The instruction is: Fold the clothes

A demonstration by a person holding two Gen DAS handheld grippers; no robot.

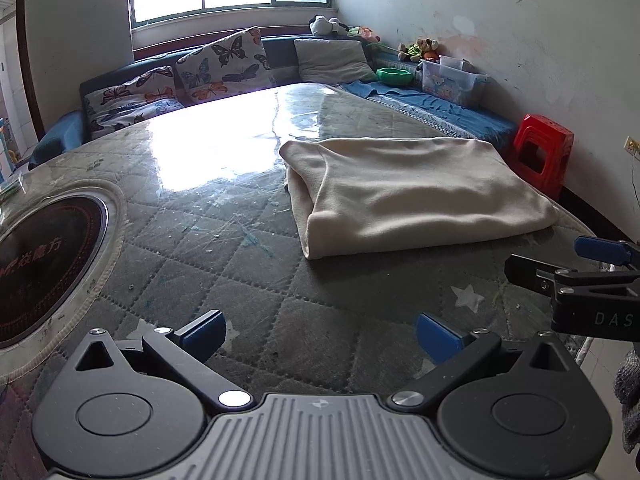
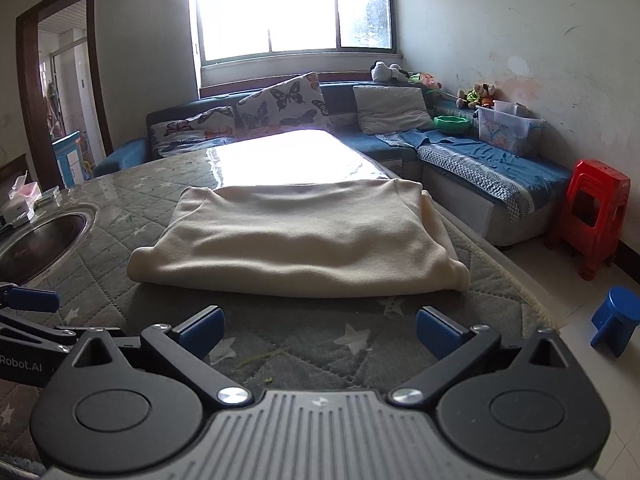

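Cream garment (image 2: 298, 240) lay folded into a flat rectangular bundle on the quilted table cover (image 2: 320, 344), with its folded edge toward the cameras and its far edge close to the glare from the window (image 2: 292, 8). Left gripper (image 1: 320, 338) was spread wide, its blue pads (image 1: 204, 336) well apart and gripping nothing; it hovered over bare cover, short of the garment and to that garment's left. Right gripper (image 2: 320, 334) was likewise spread wide and empty, its blue pads (image 2: 202, 330) apart, positioned near the garment's front edge but not touching it. Each tool appeared at the edge of the other's view, the right one at the right margin of the left wrist view and the left one at the left margin of the right wrist view, which placed them side by side at the near end of the table. Round inset cooktop (image 1: 44, 264) sat in the table surface to the left of the garment, well apart from it. Blue sofa (image 2: 472, 152) with butterfly-print cushions (image 2: 280, 104) ran along the far wall and right wall. Red stool stack (image 2: 592, 216) stood against the right wall, and a blue stool (image 2: 616, 316) stood on the floor nearer the table.
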